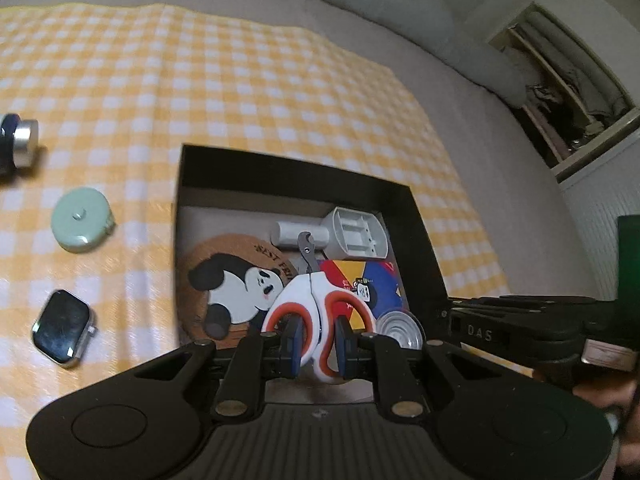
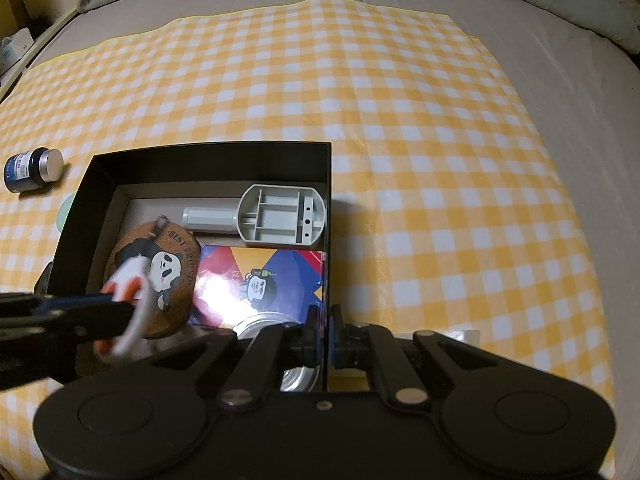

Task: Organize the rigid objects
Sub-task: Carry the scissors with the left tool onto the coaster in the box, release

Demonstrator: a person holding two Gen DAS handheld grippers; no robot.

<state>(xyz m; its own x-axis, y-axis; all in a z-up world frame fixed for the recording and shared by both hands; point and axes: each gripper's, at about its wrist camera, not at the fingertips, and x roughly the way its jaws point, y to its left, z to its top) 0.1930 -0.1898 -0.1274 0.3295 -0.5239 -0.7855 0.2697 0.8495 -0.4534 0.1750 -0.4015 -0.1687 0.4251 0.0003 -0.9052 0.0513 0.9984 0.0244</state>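
The scissors point(image 1: 316, 316) are pinched by the handles in the left gripper point(image 1: 318, 340) above the black box point(image 1: 248, 172); blade tips are hidden at 12 o'clock. The right gripper point(image 2: 325, 336) is clamped on the box's right wall. A can point(image 1: 400, 330) is half covered. A jar point(image 1: 18, 142) is cut off at 9 o'clock.

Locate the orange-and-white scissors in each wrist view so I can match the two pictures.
Left wrist view: the scissors sit bottom centre, handles clamped in the left claw, blades pointing up over the black box.
Right wrist view: the scissors are at the lower left, blurred, over the panda coaster.
Shared landmark: the panda coaster inside the black box.
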